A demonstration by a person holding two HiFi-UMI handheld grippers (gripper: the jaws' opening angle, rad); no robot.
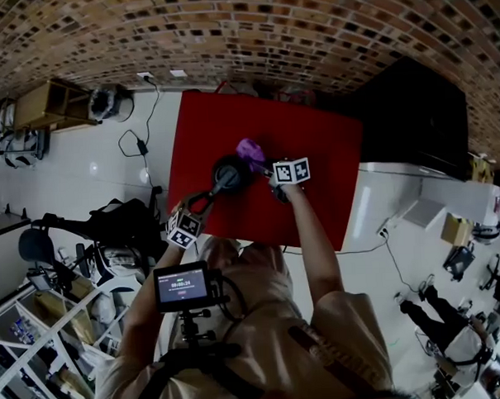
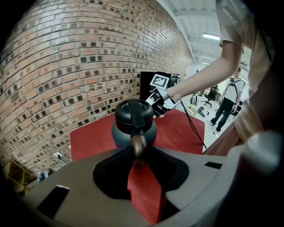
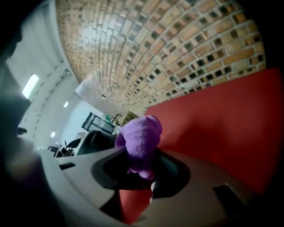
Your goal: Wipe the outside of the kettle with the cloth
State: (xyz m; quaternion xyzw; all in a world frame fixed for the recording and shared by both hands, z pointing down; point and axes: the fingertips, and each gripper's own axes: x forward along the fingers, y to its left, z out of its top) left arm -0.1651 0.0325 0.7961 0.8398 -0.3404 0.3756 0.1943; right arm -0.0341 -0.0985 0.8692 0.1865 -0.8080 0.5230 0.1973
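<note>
Our left tongs (image 2: 138, 155) clench the handle (image 2: 137, 142) of the kettle (image 2: 124, 133), likely steadying it on the red worktop (image 2: 177, 128) just ahead. Our right tongs (image 3: 142, 165) grasp the purple cloth (image 3: 140, 135), bunched out front and seemingly ready to rub the kettle's far side.

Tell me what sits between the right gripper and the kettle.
Only the purple cloth, pinched in the right gripper, lies before the kettle; the head view shows it.
</note>
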